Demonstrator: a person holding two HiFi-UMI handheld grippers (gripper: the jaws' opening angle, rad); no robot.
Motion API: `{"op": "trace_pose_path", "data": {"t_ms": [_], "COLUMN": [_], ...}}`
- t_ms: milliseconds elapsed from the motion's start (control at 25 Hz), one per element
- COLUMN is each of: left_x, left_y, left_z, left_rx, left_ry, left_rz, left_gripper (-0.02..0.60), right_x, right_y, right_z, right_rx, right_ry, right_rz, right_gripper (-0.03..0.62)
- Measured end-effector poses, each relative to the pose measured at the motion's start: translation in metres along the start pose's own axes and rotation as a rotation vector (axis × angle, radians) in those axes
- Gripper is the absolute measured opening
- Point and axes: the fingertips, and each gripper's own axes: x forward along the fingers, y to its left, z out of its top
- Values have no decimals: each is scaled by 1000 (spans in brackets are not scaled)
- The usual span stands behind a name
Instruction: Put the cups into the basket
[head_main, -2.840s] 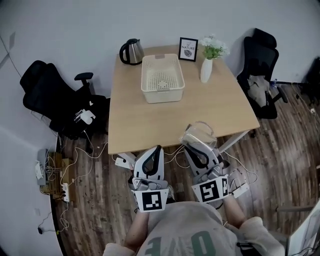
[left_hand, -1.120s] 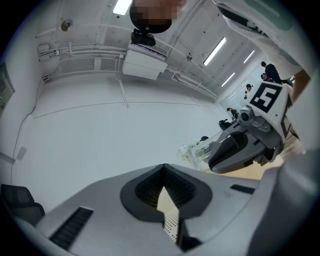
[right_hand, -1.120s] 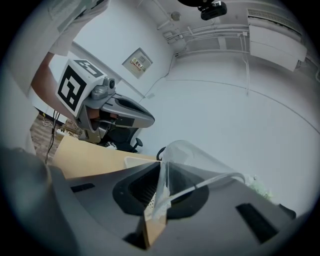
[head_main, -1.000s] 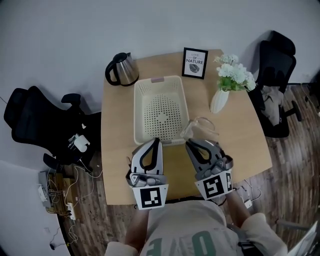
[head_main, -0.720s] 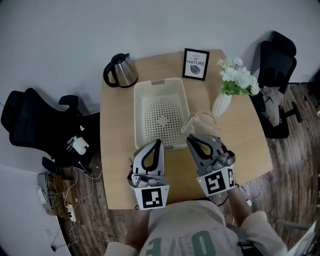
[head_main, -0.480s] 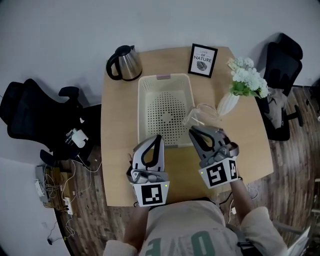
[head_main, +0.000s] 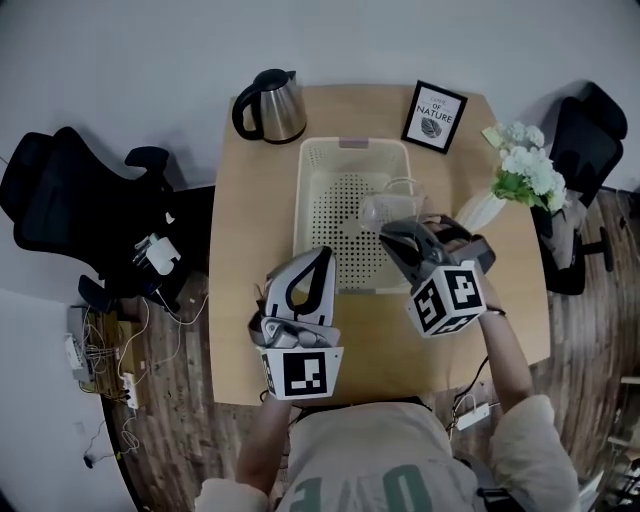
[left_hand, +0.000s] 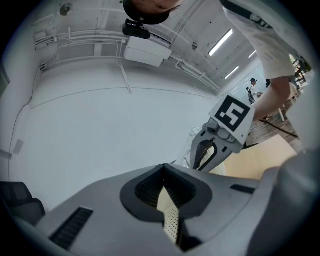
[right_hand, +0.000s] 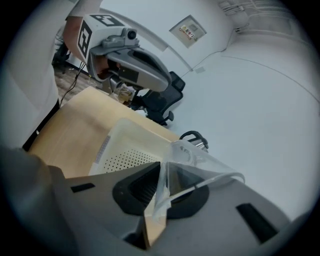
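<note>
i lean over a light wooden table (head_main: 250, 200) set by a pale wall (head_main: 150, 50); dark plank floor (head_main: 170, 400) around it; a black office chair (head_main: 60, 200) on my left, a second chair (head_main: 590, 130) far right; a power strip (head_main: 95, 360) with tangled cables below; strip lights (left_hand: 220, 42) overhead

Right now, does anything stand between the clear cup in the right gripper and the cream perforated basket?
Nothing visible does. The right gripper pinches the clear cup by its rim over the open cream perforated plastic basket, whose floor looks bare. The left gripper sits aside, at the basket's near rim.
</note>
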Motion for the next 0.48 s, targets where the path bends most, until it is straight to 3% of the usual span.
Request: {"op": "trace_pose_path", "data": {"t_ms": [200, 480], "left_x": [4, 15], "left_y": [-3, -1], "left_z": [-9, -29], "left_rx": [-9, -40], "left_ry": [18, 39], "left_rz": [-15, -53], "left_gripper": [9, 9], "right_x": [38, 79], "right_y": [11, 26], "right_z": [-10, -27], "right_rx": [-182, -370], "right_ry": [90, 190], "right_rz": [189, 356], "right_gripper": [21, 21]}}
